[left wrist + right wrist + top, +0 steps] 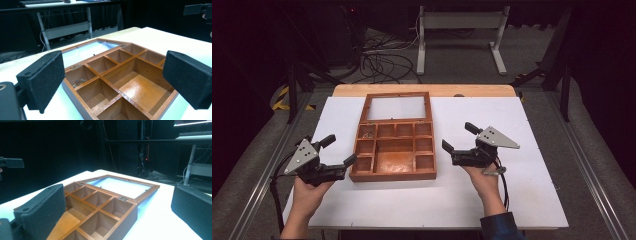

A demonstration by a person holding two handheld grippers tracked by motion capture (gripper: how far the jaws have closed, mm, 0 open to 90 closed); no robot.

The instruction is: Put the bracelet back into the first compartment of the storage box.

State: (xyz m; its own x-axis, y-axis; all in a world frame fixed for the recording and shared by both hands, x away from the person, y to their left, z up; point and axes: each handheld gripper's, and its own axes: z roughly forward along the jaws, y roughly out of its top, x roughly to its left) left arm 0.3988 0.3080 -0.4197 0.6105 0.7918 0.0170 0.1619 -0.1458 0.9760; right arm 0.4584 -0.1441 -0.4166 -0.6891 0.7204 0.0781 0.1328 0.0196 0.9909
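sitting at the lower left of the high view, the left gripper (pixel 338 151) is held in a person's hand (pixel 308 192) with its jaws spread wide and nothing between them, the nearer jaw tip just beside the box's lower left corner without clearly touching it. in the left gripper view the two black pads (pixel 41 80) stand far apart at the left and right edges of the frame, with the box between and beyond them.

at the centre of the high view lies the wooden box (pixel 394 152) on the white table top (pixel 512 195), open, its glass-paned lid (pixel 397 107) folded back flat toward the upper part of the frame. the tray is split into small compartments around one large one; a small pile of metallic bits (pixel 78 82) rests in the upper left compartment, seen at centre left of the left gripper view.

at the right of centre in the high view, the right gripper (pixel 458 136) is held by the other hand (pixel 484 176), jaws likewise spread and empty, near the box's right side but apart from it. in the right gripper view the box (pixel 100 212) sits at lower centre between the parted pads (pixel 42 210).
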